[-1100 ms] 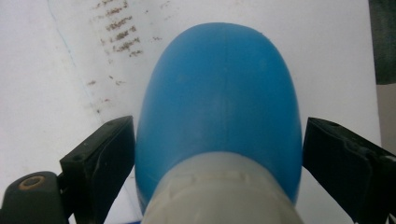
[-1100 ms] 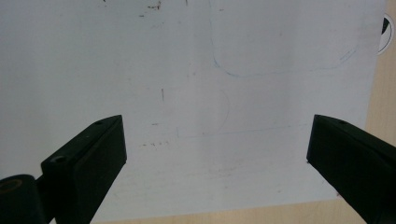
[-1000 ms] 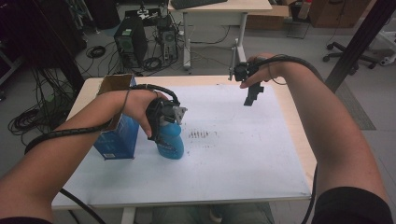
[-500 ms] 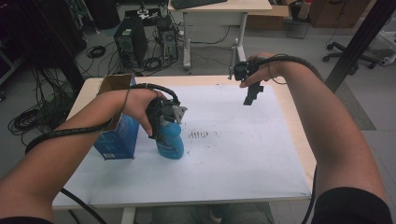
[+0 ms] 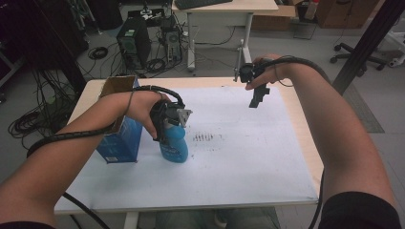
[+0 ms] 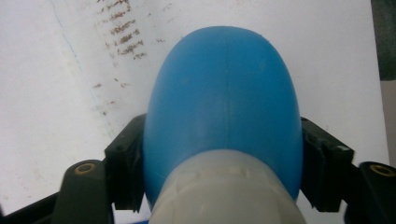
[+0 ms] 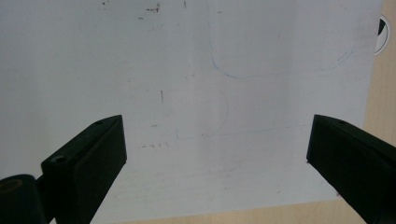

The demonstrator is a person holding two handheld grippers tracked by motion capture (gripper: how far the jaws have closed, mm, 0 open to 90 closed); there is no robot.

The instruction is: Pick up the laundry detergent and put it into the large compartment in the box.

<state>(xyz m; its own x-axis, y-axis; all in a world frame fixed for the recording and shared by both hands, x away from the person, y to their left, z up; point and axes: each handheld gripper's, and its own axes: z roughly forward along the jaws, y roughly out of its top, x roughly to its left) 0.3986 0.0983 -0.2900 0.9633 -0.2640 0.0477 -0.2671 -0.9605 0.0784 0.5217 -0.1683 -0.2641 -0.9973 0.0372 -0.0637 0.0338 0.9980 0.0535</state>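
White sheet: left tongs just closed, pinching blue bottle

Blue bottle — upright; beside blue box.

The high view was dimly lit, with the floor and the cables at the upper left of the frame sunk in near darkness. The white sheet at the centre was rendered a muted grey-blue, and only soft, faint shadows were cast on it. Slight grain was seen throughout. In the left gripper view, the blue bottle was softly blurred (it sat very close to the lens), with a dull sheen on its curve. The right gripper view was evenly lit, though its lower corners were darkened.
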